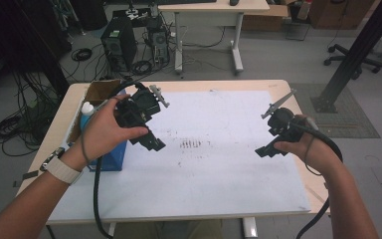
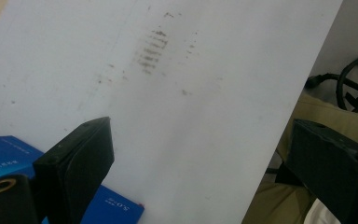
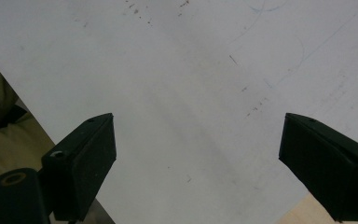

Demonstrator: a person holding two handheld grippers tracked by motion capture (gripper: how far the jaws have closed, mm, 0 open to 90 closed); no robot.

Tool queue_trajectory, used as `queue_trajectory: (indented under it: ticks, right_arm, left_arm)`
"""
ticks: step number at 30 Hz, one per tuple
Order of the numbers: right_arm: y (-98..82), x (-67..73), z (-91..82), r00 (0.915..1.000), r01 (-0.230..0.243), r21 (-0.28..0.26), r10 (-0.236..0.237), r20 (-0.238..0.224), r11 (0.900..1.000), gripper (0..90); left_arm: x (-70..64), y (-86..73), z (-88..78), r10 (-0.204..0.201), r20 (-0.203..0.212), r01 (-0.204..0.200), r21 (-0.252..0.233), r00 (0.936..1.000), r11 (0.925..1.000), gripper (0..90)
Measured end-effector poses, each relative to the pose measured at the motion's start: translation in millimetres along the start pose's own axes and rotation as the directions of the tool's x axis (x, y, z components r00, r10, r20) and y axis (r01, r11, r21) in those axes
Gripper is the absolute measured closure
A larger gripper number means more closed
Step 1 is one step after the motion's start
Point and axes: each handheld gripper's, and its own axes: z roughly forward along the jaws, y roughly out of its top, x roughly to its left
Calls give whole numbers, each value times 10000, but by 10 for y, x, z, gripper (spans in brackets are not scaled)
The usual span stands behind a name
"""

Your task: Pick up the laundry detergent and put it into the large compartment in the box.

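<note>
White sheet (image 1: 219, 164) covers the table (image 1: 278, 85) across the frame centre. Blue box (image 1: 112, 155) sits at the sheet's left edge, beside a white-capped bottle (image 1: 86, 108). Left gripper (image 1: 151, 142) — jaws spread wide, empty — hovers centre-left, just right of the box. Right gripper (image 1: 264, 151) — jaws wide, empty — hovers centre-right.

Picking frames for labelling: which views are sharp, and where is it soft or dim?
High view: evenly lit, slightly soft, room corners dark. Left gripper view: white sheet fairly sharp, near jaws blurred. Right gripper view: sheet flat and low in contrast, jaws soft-edged, no glare.
</note>
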Motion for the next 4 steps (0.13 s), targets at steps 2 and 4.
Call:
queue_trajectory:
  ticks: [2, 4]
  right_arm:
    - [1, 2, -2, 10000, 5, -12, -5, -6, 10000, 109]
    - [0, 0, -1, 10000, 14, -11, -14, -4, 10000, 109]
  left_arm:
    - [1, -2, -1, -13, -11, 13, 5, 10000, 10000, 79]
    - [5, -3, -3, -16, 4, 16, -7, 10000, 10000, 79]
